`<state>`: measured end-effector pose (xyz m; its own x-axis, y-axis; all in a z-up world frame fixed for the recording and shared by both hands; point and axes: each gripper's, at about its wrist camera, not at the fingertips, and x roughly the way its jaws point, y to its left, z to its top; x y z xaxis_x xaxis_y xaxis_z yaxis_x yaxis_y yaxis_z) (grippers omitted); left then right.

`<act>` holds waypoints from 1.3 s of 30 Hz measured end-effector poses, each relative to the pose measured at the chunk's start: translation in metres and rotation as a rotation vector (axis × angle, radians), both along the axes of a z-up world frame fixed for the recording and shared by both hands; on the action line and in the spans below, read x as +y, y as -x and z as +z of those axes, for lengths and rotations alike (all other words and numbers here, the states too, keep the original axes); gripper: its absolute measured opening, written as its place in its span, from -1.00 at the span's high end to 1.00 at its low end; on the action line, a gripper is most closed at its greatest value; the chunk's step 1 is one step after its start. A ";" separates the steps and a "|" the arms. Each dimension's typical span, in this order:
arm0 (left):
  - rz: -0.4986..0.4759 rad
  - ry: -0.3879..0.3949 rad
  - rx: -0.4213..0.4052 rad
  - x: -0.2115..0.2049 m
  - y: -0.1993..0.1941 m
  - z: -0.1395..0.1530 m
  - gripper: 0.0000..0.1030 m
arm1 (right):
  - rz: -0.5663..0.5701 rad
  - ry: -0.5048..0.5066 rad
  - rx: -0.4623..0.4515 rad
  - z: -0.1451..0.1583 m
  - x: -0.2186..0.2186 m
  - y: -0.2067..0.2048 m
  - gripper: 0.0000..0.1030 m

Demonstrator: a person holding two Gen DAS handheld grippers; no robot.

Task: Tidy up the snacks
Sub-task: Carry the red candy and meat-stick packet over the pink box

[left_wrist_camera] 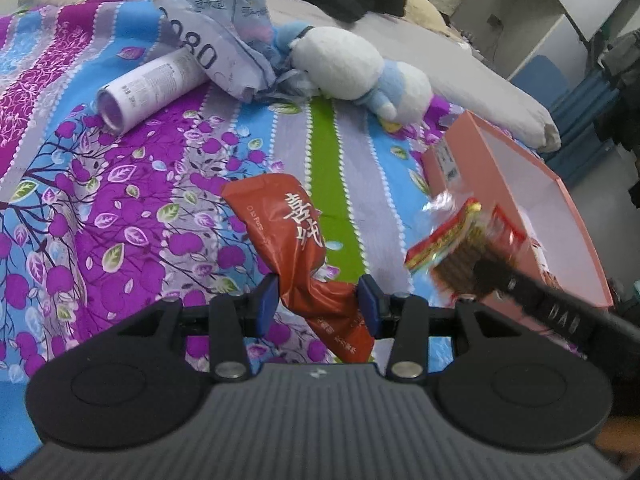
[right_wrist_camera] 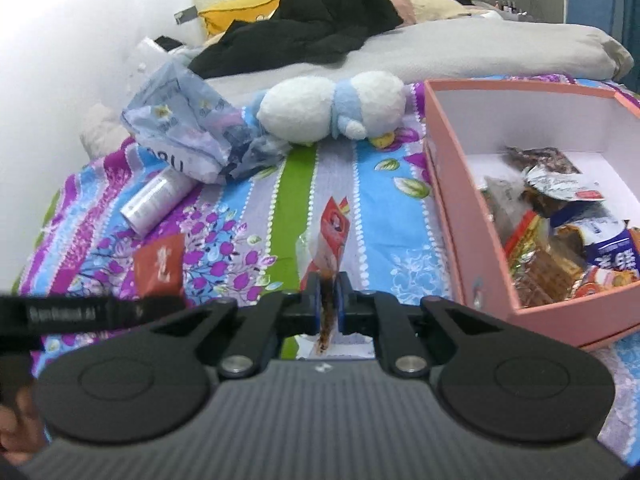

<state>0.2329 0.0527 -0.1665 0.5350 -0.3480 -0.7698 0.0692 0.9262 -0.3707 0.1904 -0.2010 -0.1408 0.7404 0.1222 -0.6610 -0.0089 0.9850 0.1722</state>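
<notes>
Currently, the left hand-held gripper [left_wrist_camera: 318, 304] grips a crumpled red snack packet [left_wrist_camera: 288, 232], its blue pads [left_wrist_camera: 267, 305] pressing the packet's lower end from both sides while the packet's upper part stands out ahead of the jaws above the bed cover [left_wrist_camera: 120, 208]. The right hand-held gripper [right_wrist_camera: 329, 300] is closed on a thin red-and-clear snack sachet [right_wrist_camera: 334, 232], which stands edge-on between the pads and extends forward. The pink box [right_wrist_camera: 448, 184] is the reference landmark; it sits on the patterned bed cover and holds several wrapped snacks [right_wrist_camera: 560, 232]. The sachet is held to the left of the box, above the green stripe of the cover. The red packet is farther left of the box. A white-and-blue plush toy [right_wrist_camera: 332, 114] lies beyond the box's left corner, with a crumpled plastic bag [right_wrist_camera: 184, 136] and a white cylindrical bottle [right_wrist_camera: 156, 200] farther left. A dark garment [right_wrist_camera: 312, 24] lies on the bed behind the plush toy.
</notes>
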 end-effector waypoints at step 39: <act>-0.400 -0.049 -0.228 -0.290 -0.119 0.144 0.05 | -0.274 0.094 -0.172 0.112 -0.220 -0.030 0.78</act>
<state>0.3523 -0.2377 -0.0223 0.5237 -0.5277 -0.6688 0.4998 0.8261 -0.2604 0.2209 -0.4212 -0.0285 0.8392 -0.1521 -0.5221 0.2371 0.9664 0.0996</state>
